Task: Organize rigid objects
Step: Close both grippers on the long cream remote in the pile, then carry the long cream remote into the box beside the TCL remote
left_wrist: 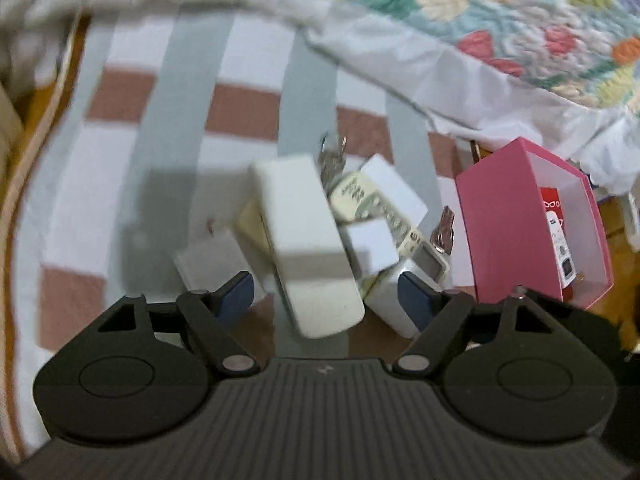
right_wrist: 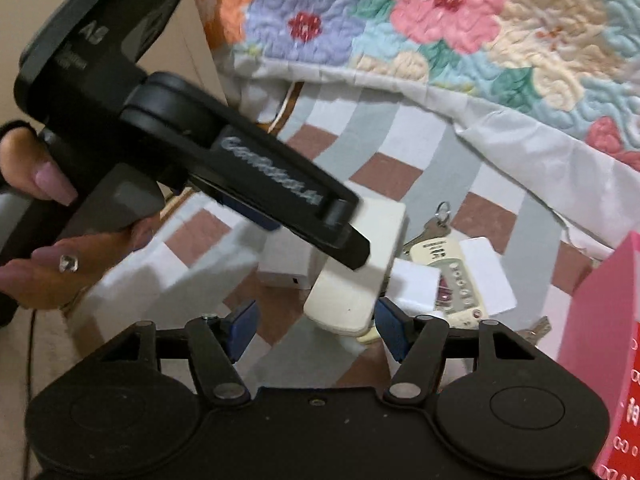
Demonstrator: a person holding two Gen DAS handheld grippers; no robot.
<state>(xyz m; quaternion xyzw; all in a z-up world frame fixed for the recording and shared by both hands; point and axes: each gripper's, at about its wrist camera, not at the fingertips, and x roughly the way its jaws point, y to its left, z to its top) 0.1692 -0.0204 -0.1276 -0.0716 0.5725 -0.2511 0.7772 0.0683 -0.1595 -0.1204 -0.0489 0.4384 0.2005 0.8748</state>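
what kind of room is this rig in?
Most likely a bedroom, working on a bed: a floral quilt bunched over a striped, checked sheet, with small clutter such as keys and a pink box lying on it.

A cream-white oblong plastic case [right_wrist: 352,276] is seen between the parted blue-padded jaws of the right gripper [right_wrist: 316,326], under the black left gripper [right_wrist: 344,236] held by a hand [right_wrist: 44,216], on a checked sheet [right_wrist: 400,148] beside a pink cardboard box [right_wrist: 608,320] and a floral quilt [right_wrist: 460,28].
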